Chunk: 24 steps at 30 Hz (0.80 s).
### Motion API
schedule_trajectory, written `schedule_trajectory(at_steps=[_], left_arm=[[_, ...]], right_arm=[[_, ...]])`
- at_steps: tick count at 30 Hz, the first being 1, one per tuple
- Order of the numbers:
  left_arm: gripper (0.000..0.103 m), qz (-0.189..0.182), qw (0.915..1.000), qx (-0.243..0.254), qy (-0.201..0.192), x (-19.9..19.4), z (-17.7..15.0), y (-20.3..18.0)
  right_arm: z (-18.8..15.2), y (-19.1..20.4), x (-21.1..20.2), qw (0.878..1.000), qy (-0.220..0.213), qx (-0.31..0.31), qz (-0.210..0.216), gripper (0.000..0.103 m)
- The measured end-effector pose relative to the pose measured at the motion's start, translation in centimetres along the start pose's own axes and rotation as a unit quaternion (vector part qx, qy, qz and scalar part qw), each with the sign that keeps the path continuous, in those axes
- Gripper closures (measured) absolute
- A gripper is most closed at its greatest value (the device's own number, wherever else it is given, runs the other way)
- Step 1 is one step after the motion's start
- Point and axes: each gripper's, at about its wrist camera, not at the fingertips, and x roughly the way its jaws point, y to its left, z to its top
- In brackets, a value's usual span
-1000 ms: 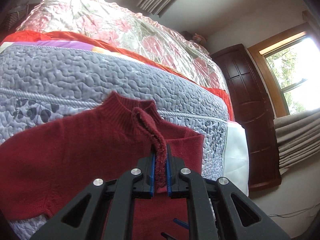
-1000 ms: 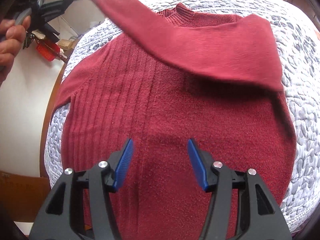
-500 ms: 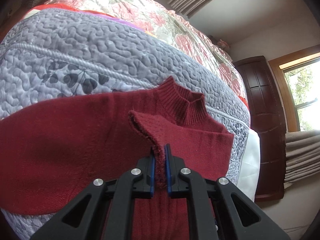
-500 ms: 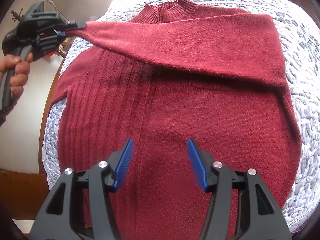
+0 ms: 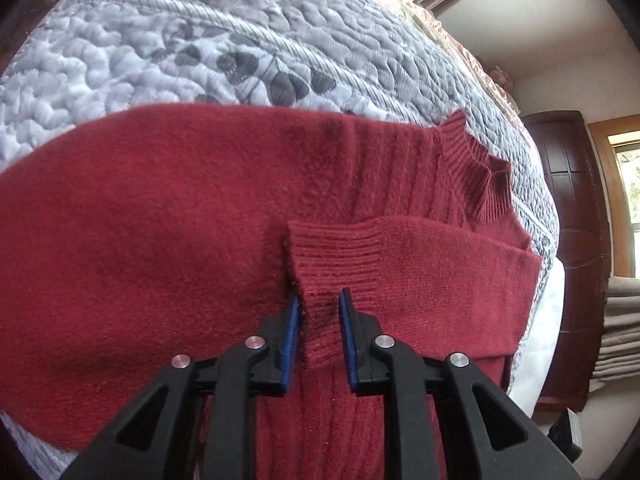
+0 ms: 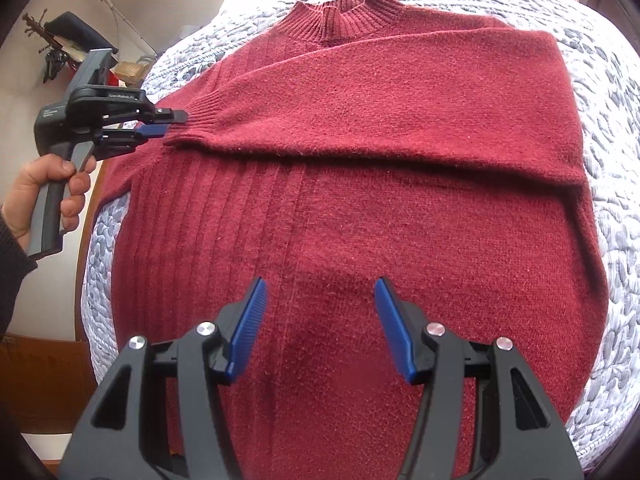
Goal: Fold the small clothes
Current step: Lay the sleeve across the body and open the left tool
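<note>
A dark red knit sweater [image 6: 360, 220] lies flat on the grey quilted bed [image 6: 624, 160], collar [image 6: 344, 16] at the far end. One sleeve is folded across the chest, and its ribbed cuff [image 6: 200, 116] rests near the left edge. My left gripper [image 5: 319, 304] is open. The edge of the cuff [image 5: 332, 256] lies loosely between its parted blue pads. The same gripper [image 6: 170, 122] shows in the right wrist view, held by a hand [image 6: 36, 188]. My right gripper [image 6: 320, 292] hovers open over the sweater's lower middle and holds nothing.
The grey quilt [image 5: 200, 40] stretches beyond the sweater. A dark wooden door [image 5: 568, 200] and a window [image 5: 628, 184] stand past the bed's right side. Clutter hangs on the wall [image 6: 60, 52] to the left of the bed.
My left gripper carried the sleeve across the chest, lowered the cuff onto the sweater, and its jaws have parted. The right gripper has stayed still and open.
</note>
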Motion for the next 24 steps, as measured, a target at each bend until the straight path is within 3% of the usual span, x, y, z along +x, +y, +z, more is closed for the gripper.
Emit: schedule_trajectory(at_steps=[1,3,6,12,15,20,24], left_arm=[[0.075,0.001,0.9999,0.004,-0.016,-1.0,-0.2,-0.5],[0.055,-0.011,0.9989,0.008,-0.046,-2.7,-0.5,-1.8],[0.038,-0.043,0.9971,0.029,-0.055,-2.4,-0.9,-4.4],[0.038,-0.044,0.9990,-0.001,0.002,3.6,-0.3,-3.4],[0.039,-0.053,0.9986,-0.002,0.002,3.6,-0.5,-2.9],[0.028,-0.089,0.9944,-0.024,-0.051,-2.1,-1.6,-1.3],[0.021,-0.093,0.9824,-0.107,-0.122,-8.4,-4.4,5.2]], right_arm=[[0.1,0.0,0.0,1.000,-0.001,0.000,0.000,0.046],[0.2,0.1,0.0,1.000,0.000,0.001,0.001,0.046],[0.5,0.5,0.3,1.000,0.002,-0.002,0.004,0.046],[0.9,1.0,-0.8,1.000,-0.009,-0.005,0.001,0.043],[0.9,0.8,-1.1,1.000,-0.005,-0.008,-0.004,0.043],[1.6,1.1,-1.8,1.000,-0.001,-0.019,-0.011,0.043],[2.8,2.4,-2.3,0.999,-0.004,-0.039,-0.010,0.042]])
